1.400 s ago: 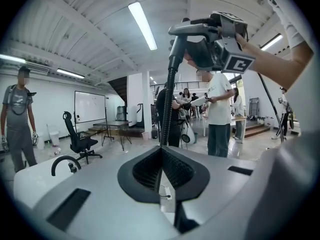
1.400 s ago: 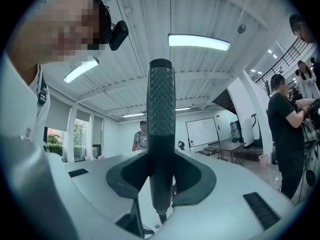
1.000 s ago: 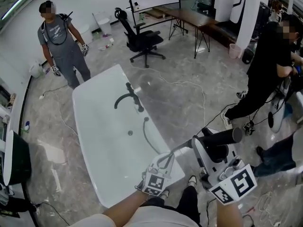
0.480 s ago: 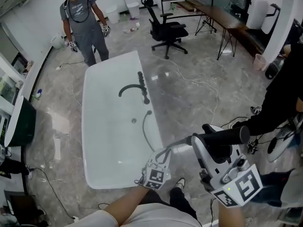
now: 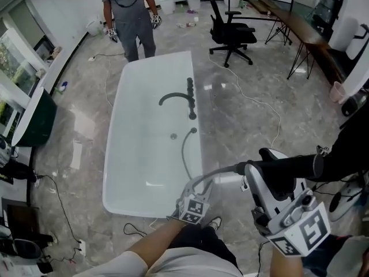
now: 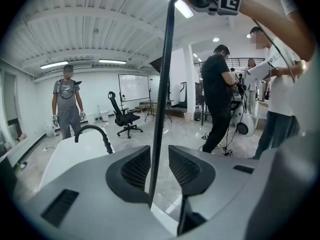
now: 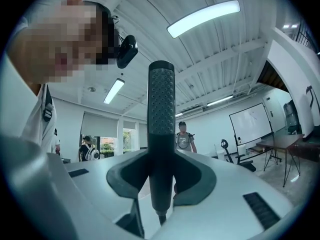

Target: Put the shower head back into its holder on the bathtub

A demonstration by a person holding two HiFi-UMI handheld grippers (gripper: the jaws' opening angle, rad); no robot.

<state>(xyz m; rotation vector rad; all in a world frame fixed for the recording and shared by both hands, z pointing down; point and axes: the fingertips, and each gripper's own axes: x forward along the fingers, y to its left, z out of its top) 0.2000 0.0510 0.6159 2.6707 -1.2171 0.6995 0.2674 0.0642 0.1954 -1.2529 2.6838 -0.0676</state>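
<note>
The white bathtub point(image 5: 138, 154) lies ahead of me, with its black faucet point(image 5: 176, 100) and upright fittings point(image 5: 190, 97) on the right rim. A grey hose point(image 5: 185, 152) runs from the rim down to my left gripper point(image 5: 200, 189), whose jaws are shut on it. The hose point(image 6: 162, 94) rises between that left gripper's point(image 6: 159, 166) pads. From there it curves right to the black shower head point(image 5: 288, 165), held level over the floor by my right gripper point(image 5: 260, 171). In the right gripper view the shower head point(image 7: 161, 114) stands upright, with my right gripper point(image 7: 161, 176) shut on its handle.
A person in grey point(image 5: 128, 16) stands at the tub's far end. A black office chair point(image 5: 230, 30) and tables point(image 5: 300, 27) stand beyond, and a cable point(image 5: 253, 105) lies on the floor to the right. A dark green tub-like object point(image 5: 34, 120) stands at the left. People point(image 6: 220, 99) stand to my right.
The head view has swung, so the tub now lies straight ahead rather than slanting. Both grippers keep their hold; the shower head has shifted slightly right.
</note>
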